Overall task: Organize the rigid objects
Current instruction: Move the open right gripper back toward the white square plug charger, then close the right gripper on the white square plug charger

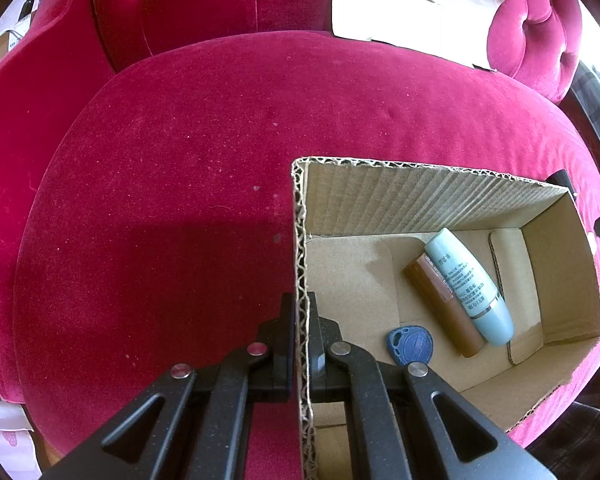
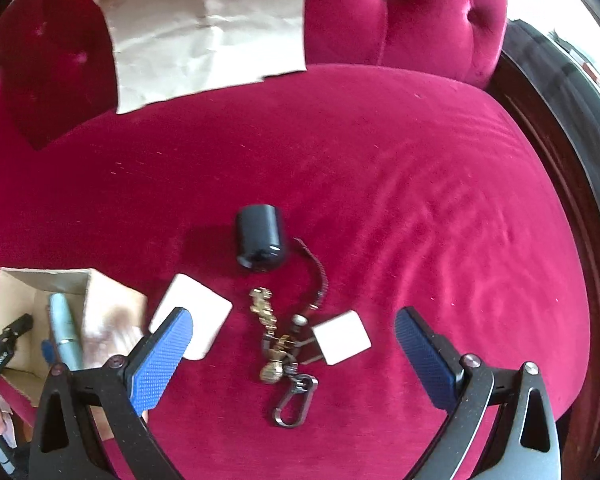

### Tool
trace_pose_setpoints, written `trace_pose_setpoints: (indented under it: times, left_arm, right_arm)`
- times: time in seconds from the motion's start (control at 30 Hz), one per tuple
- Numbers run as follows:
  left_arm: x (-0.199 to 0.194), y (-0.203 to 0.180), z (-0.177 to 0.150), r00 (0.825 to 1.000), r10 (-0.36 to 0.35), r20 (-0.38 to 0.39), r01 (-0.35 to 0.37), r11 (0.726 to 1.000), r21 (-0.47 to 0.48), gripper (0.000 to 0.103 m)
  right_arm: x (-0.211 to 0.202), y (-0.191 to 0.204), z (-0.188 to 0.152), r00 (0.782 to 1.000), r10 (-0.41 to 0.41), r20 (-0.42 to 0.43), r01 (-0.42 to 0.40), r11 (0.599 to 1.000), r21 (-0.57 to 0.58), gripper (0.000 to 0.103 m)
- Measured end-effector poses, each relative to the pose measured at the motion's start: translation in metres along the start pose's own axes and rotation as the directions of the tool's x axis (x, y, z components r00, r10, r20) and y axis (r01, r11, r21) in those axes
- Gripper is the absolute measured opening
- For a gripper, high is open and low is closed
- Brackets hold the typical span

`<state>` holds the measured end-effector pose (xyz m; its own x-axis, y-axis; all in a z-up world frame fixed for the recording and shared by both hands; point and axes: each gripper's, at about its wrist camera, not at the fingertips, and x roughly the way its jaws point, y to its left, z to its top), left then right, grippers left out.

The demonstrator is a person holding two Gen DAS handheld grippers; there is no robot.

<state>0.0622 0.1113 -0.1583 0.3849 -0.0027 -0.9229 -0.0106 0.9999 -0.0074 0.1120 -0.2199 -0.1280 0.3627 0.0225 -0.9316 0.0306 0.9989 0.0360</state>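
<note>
Blue-padded jaws of the right gripper [image 2: 294, 354] are spread wide, nothing held, with the key bunch [image 2: 278, 344] lying directly between and just beyond them, its long axis running near to far. Left of it, the cardboard box [image 1: 300, 240] wall is clamped by the left gripper [image 1: 300, 332]. Farther off lies the black cylinder [image 2: 260, 242].

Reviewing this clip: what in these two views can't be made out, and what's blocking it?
- Left wrist view: the brown tube is partly covered by the light blue tube; its label is hidden.
- Left wrist view: the left gripper hides the cardboard box floor nearest the camera.
- Right wrist view: the white block is partly behind the right gripper.
- Right wrist view: the key bunch is too tangled to count.
</note>
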Motion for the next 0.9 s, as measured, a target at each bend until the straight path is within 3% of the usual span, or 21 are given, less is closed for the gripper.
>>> trace_pose_setpoints:
  times: [0.47,0.83,0.9]
  left_arm:
    - [0.001,-0.001,0.001,1.000,-0.001,-0.001,0.001,1.000,0.001,0.003]
    - [0.002,-0.003,0.001,1.000,0.002,-0.002,-0.002,1.000,0.000,0.003]
    - [0.001,-0.003,0.001,1.000,0.001,-0.002,-0.001,1.000,-0.001,0.003]
  right_arm:
    - [0.029,-0.024,-0.021,0.996,-0.040,-0.075,0.041,0.999,0.014,0.103]
    - [0.040,-0.044,-0.028,0.994,-0.002,-0.114,0.010,0.998,0.066,0.103]
    - [0.043,-0.044,-0.024,0.994,0.001,-0.114,0.007,0.997,0.070,0.099]
